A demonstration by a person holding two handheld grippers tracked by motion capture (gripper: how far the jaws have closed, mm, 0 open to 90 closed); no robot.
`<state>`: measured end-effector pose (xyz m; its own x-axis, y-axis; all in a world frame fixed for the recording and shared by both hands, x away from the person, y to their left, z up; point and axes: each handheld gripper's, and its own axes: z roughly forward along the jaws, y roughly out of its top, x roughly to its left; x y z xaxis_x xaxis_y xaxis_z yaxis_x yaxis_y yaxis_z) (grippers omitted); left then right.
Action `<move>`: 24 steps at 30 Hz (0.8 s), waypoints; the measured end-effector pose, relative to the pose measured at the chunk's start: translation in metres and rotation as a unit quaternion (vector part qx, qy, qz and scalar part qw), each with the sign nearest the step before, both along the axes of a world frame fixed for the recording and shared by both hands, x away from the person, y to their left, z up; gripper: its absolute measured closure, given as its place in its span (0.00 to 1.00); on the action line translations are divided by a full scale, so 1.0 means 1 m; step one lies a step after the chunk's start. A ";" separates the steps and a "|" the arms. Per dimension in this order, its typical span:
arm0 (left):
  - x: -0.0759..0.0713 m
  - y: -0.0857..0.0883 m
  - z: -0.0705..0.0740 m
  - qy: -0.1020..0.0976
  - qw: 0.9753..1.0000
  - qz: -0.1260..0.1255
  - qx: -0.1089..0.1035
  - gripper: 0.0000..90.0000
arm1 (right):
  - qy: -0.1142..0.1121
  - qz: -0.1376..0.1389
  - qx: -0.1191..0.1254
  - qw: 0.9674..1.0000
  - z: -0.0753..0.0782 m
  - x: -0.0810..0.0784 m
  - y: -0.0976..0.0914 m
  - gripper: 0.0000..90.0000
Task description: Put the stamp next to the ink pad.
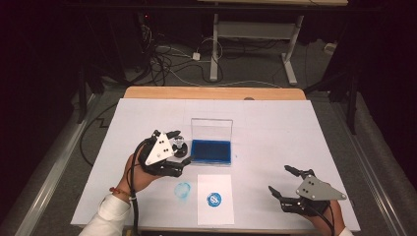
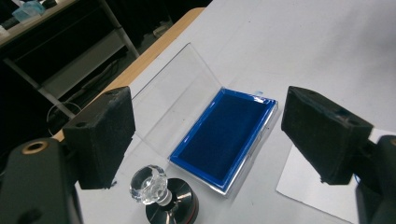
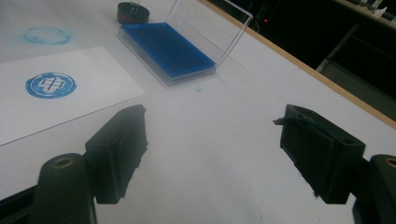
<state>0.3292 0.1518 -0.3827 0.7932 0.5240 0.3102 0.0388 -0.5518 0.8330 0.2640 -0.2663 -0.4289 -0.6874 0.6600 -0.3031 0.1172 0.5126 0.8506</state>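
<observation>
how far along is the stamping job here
Done: the paper sheet already bears a blue seal print. In hand: nothing; the stamp stands beside the open ink pad case, between the open left gripper's jaws; the right gripper is open. Left, probably: closing the case.

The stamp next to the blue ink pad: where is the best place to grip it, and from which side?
Probably grip the stamp by its clear faceted knob, coming from above: it stands upright on its round dark base, knob on top. The left gripper is over it, jaws open either side. The ink pad crowds one side.
</observation>
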 end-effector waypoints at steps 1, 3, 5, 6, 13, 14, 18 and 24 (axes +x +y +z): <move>-0.002 0.001 0.000 -0.001 1.000 0.000 0.002 0.19 | 0.000 0.000 0.000 1.000 0.000 0.000 0.000 0.26; -0.004 0.003 -0.001 0.001 1.000 -0.001 -0.003 0.18 | 0.001 0.002 0.000 1.000 0.000 0.000 0.000 0.26; -0.006 0.006 -0.003 0.003 1.000 0.000 0.000 0.18 | 0.002 0.003 0.001 1.000 0.000 0.000 0.000 0.26; -0.006 0.007 -0.004 0.002 1.000 0.001 0.002 0.18 | 0.002 0.003 0.001 1.000 0.000 0.000 0.000 0.26; -0.012 0.013 -0.010 -0.007 1.000 -0.004 0.001 0.18 | 0.001 0.004 0.001 1.000 0.001 -0.001 0.000 0.26; -0.013 0.013 -0.012 -0.009 1.000 -0.003 0.006 0.18 | 0.000 0.004 0.001 1.000 0.001 -0.001 0.000 0.26; -0.015 0.019 -0.019 -0.012 1.000 -0.001 0.007 0.18 | 0.001 0.005 0.002 1.000 0.001 -0.001 0.000 0.26; -0.021 0.025 -0.032 -0.015 1.000 0.008 0.002 0.18 | -0.003 0.003 0.002 1.000 0.002 -0.002 -0.001 0.26</move>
<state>0.3086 0.1772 -0.4149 0.7752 0.5347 0.3364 0.0220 -0.5551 0.8315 0.2625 -0.2673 -0.4270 -0.6901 0.6565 -0.3046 0.1095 0.5108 0.8527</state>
